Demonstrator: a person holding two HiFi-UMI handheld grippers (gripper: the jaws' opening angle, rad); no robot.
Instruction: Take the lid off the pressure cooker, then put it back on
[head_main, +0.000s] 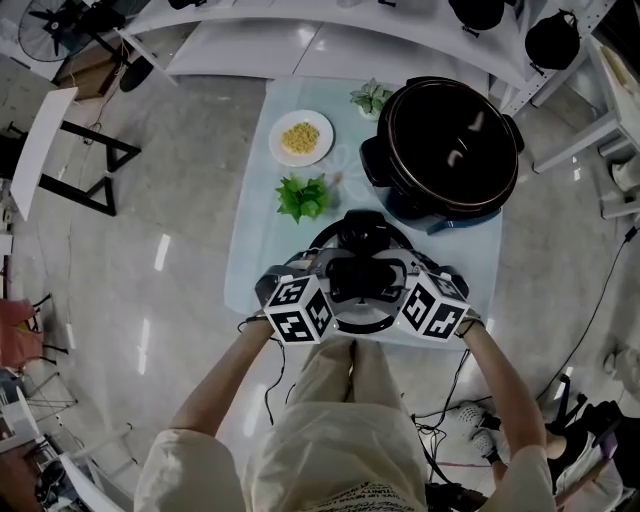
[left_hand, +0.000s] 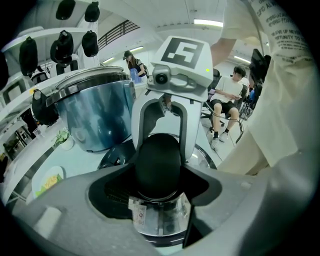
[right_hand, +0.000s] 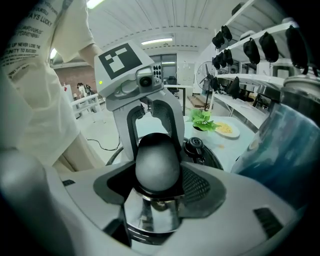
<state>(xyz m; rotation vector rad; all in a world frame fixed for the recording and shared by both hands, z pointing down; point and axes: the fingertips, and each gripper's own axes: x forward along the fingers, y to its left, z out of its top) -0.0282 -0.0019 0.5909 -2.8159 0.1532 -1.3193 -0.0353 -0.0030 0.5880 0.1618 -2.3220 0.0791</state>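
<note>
- Your left gripper (head_main: 338, 280) and right gripper (head_main: 395, 276) face each other across the lid (head_main: 365, 232), at the near edge of the desk (head_main: 260, 240), right in front of you.
- In the left gripper view, the lid's black handle (left_hand: 157, 167) stands squarely between your jaws. The dark pads hug it on both sides, so these jaws are closed on the handle.
- The right gripper view shows the same from the other side. The handle (right_hand: 157, 167) fills the gap, the pads are against its flanks, and the jaws are set wide but gripping.
- Each gripper view shows the other gripper's jaws arching round the far end of the same handle.
- Under the handle you see its shiny metal base, with the dark lid top and bright rim spreading out to either side.
- A small black valve knob (right_hand: 195, 146) sits on the lid just beyond your right jaws.
- The lid is off the pressure cooker (head_main: 452, 150), which stands open at the far right of the desk, well apart from the lid.
- You cannot tell whether the lid rests on the desk or hangs just above it.
- To the left of the cooker are a white plate (head_main: 280, 150) of yellow food, a leafy green plant (head_main: 303, 197) and a small potted plant (head_main: 372, 97).
</note>
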